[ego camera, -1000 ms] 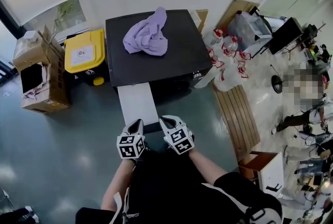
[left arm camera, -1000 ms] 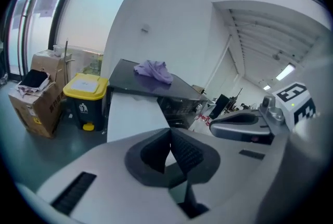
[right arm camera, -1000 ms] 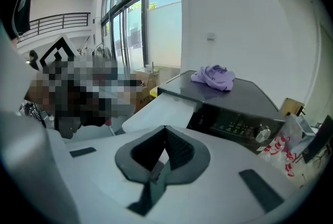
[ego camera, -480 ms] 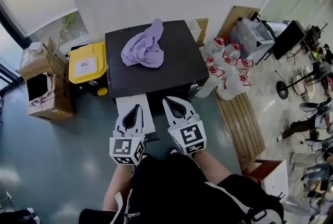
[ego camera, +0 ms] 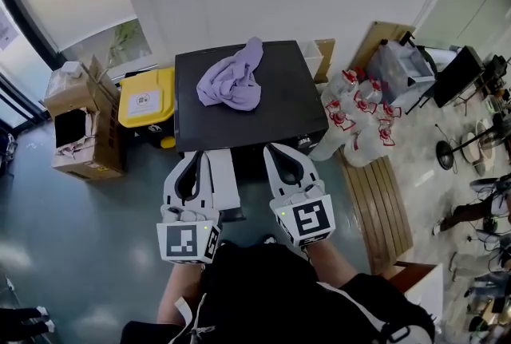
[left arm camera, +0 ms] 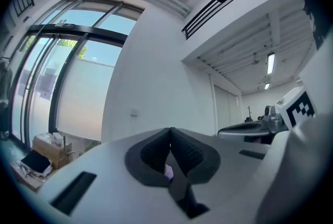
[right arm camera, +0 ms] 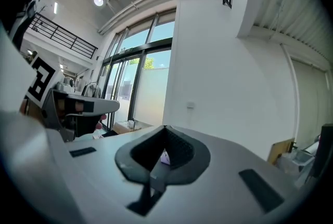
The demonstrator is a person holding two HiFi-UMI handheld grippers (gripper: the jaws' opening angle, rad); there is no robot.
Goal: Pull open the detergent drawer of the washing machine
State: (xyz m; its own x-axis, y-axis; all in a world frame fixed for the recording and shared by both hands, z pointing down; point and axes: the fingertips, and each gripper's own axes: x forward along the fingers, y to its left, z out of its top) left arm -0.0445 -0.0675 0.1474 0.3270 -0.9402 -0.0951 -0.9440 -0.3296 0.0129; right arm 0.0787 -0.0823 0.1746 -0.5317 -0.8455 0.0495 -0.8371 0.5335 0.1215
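Note:
In the head view the washing machine (ego camera: pixel 275 107) stands below me against the white wall, its black top bearing a crumpled purple cloth (ego camera: pixel 234 79). A white oblong part (ego camera: pixel 222 179), which looks like the detergent drawer, sticks out from the machine's front towards me. My left gripper (ego camera: pixel 194 154) hovers over that part, shut and holding nothing. My right gripper (ego camera: pixel 276 148) is beside it over the machine's front edge, shut and empty too. The left gripper view shows the left gripper (left arm camera: pixel 170 133) with its pads together, aimed level at the wall. The right gripper (right arm camera: pixel 165 130) in its own view looks the same.
A yellow-lidded bin (ego camera: pixel 144 98) and open cardboard boxes (ego camera: pixel 78 131) stand left of the machine. Several water bottles (ego camera: pixel 357 115) and a slatted wooden board (ego camera: pixel 376 195) lie to its right. More clutter fills the far right of the tiled floor.
Both grippers have risen towards my head and now look larger, with their jaws out over the machine's front. They stayed shut.

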